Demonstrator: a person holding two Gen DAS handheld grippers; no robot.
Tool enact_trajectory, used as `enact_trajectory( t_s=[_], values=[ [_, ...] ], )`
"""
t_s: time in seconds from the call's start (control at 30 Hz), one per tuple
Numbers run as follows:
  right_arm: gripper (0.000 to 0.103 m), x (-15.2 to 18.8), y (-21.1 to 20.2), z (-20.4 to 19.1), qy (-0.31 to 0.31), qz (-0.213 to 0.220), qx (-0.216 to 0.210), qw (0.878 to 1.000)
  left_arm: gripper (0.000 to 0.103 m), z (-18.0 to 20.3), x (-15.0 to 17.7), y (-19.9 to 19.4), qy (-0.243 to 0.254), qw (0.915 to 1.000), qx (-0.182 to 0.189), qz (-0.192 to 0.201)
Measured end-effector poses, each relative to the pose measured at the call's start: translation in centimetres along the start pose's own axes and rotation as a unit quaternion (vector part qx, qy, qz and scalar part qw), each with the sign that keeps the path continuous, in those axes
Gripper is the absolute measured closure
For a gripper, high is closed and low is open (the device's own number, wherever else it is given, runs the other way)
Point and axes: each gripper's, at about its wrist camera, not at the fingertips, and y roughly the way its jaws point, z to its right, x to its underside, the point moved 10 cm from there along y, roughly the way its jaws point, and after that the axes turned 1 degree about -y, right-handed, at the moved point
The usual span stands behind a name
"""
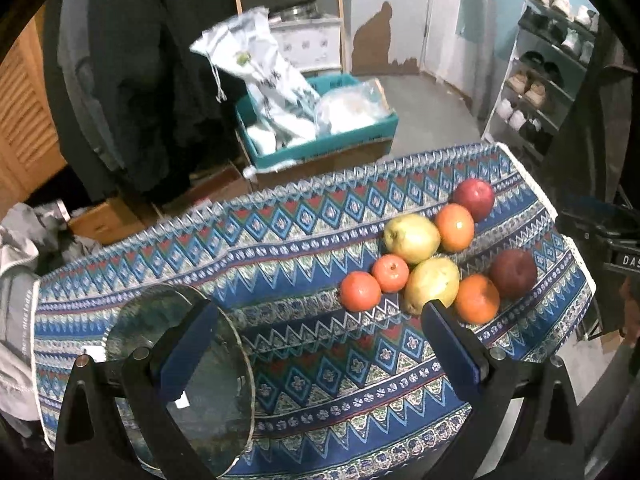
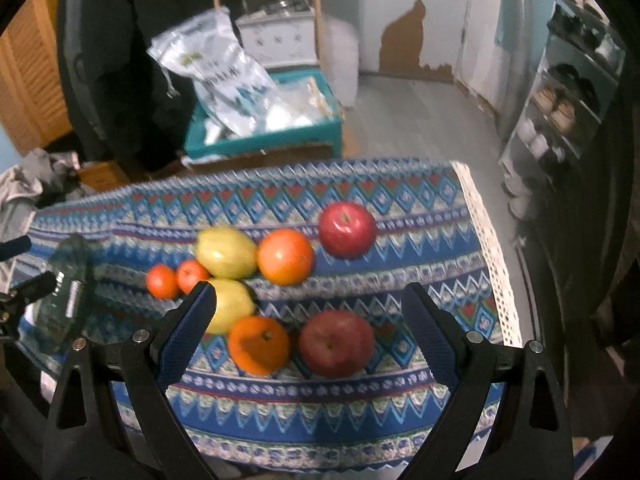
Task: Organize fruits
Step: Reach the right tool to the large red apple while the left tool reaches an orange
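Observation:
A cluster of fruit lies on the patterned cloth (image 1: 304,236): two red apples (image 1: 474,199) (image 1: 514,273), two yellow-green pears (image 1: 411,238) (image 1: 434,283), and several oranges, such as one (image 1: 455,227). A clear glass plate (image 1: 180,376) lies at the left. My left gripper (image 1: 320,320) is open and empty above the cloth, between plate and fruit. My right gripper (image 2: 310,300) is open and empty, just above the near red apple (image 2: 337,344) and near orange (image 2: 259,345). The far apple (image 2: 347,229) and plate (image 2: 64,292) show there too.
The table's right edge has a white lace trim (image 2: 492,248). Behind the table stand a teal box with plastic bags (image 1: 320,128), a dark coat (image 1: 132,80) and a wooden shelf. A shoe rack (image 1: 548,68) stands at the right.

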Motion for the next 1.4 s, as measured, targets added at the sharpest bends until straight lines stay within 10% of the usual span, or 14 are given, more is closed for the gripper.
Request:
enact_trajectory(
  t_s=[0.83,1.4],
  values=[
    [0.011,6.9,10.0,3.7,0.029,-0.167,0.056,0.984,0.001,0.9,2.4,11.0,0.007,0.9953,-0.010,-0.096],
    [0.020,9.2,12.2,3.9,0.122,-0.214,-0.034,0.969,0.003,3.2,2.5,15.5,0.036,0.9922,0.017,-0.118]
  ],
)
